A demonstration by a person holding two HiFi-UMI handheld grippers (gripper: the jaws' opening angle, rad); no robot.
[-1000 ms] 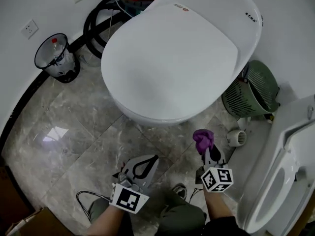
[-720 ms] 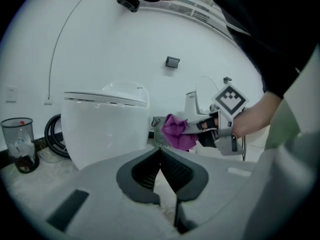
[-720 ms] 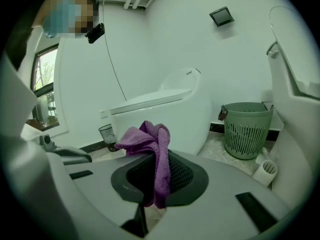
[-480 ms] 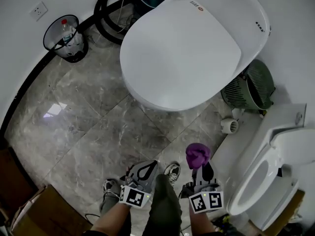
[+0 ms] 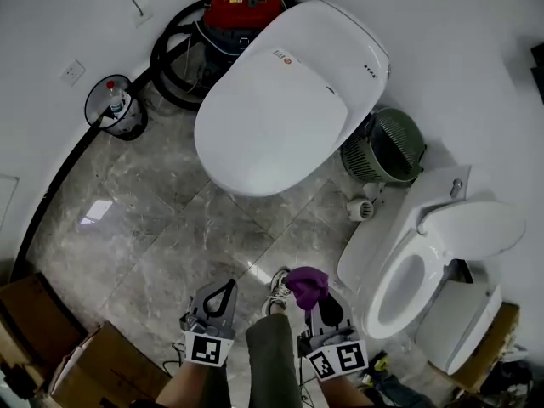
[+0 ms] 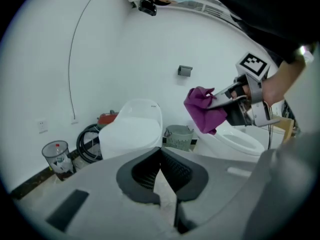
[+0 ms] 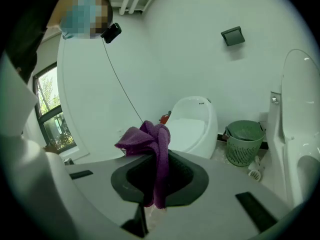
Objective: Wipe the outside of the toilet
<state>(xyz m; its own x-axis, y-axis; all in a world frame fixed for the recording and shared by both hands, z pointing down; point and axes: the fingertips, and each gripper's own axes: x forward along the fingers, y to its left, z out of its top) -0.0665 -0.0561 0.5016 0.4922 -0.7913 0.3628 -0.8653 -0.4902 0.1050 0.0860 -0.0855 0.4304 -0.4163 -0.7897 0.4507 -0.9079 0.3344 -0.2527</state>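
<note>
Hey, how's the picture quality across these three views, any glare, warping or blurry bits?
Head view: even light, one bright glare patch on the marble floor, edges bowed by the wide lens. Left gripper view: black vignetted corners, the left gripper soft because it's close to the lens. Right gripper view: same vignette, purple cloth fairly sharp.

- Head view is bright and even for us: soft light from above, only faint shadows.
- The white toilet point(image 5: 272, 117) keeps its detail, no blow-out.
- We spot one pale glare patch on the glossy floor point(image 5: 95, 213), left side.
- Both gripper views bulge fisheye-style, corners gone black.
- Right gripper view runs greenish, with daylight at the window point(image 7: 50, 104).
- Close foreground in both looks soft to us.
</note>
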